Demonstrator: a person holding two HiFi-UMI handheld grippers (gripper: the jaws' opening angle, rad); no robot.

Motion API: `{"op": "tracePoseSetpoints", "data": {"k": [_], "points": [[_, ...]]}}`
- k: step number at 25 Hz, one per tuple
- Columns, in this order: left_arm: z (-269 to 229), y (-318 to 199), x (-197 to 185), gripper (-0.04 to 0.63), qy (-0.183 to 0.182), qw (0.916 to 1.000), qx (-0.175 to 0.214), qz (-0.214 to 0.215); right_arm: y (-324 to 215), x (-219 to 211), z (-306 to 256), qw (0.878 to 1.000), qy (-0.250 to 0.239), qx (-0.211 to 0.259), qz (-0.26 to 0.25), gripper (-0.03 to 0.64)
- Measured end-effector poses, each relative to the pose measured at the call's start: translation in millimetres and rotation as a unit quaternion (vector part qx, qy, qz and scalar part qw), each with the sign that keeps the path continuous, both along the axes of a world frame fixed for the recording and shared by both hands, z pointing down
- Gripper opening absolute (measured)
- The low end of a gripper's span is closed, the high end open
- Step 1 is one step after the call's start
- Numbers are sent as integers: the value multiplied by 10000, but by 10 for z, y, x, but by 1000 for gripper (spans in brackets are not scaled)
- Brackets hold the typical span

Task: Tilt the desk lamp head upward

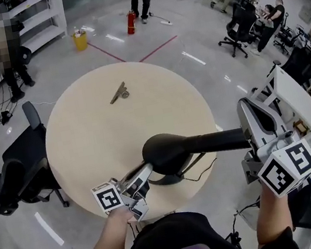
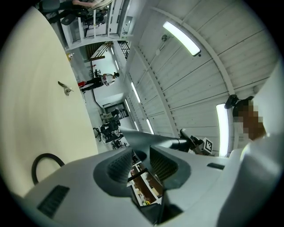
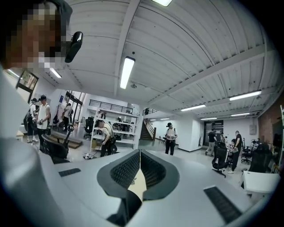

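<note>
Head view puts the black desk lamp head (image 1: 166, 152) over the near edge of the round table (image 1: 83, 121), its arm (image 1: 218, 141) running toward my right gripper (image 1: 248, 107), whose jaws are pressed together on nothing. My left gripper (image 1: 142, 175) sits by the lamp's base with its jaws parted, and a thin dark rod (image 2: 138, 175) crosses the gap.

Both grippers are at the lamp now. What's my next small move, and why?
Probably open the right gripper and close it on the free end of the lamp head. Its jaws are together with nothing between them, and it stands just beside that end. The left gripper is low by the base, jaws apart, so nothing yet grips the head to tilt it.
</note>
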State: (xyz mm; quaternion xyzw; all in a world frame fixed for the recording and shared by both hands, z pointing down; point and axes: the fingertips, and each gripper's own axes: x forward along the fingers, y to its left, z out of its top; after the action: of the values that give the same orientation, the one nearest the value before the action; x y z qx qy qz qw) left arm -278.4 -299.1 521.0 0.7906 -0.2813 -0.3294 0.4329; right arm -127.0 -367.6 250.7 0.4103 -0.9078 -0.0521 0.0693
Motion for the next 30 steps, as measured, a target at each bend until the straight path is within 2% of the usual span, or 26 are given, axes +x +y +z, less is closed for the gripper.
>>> {"op": "tracePoseSetpoints", "data": {"k": [5,9,13,24,30], "points": [[-7,-21,7,153,-55,9999,-40,97,6,42,-9,9999,-91,49,47,17],[-115,-55,-93,145,-85,9999,68,1,12,92,35,10000,-17,-4,87,17],[-254,-65,-227,141,-316,9993,195,-78,55,132,100,9998,54,-43,170,15],[-948,-126,-521,115,-848,9926,814,-314,68,521,308,9973,-146,-351,631,15],[-1235,-113,-613,104,-923,9893,1053,-413,99,611,437,9957,-85,-430,821,15]]}}
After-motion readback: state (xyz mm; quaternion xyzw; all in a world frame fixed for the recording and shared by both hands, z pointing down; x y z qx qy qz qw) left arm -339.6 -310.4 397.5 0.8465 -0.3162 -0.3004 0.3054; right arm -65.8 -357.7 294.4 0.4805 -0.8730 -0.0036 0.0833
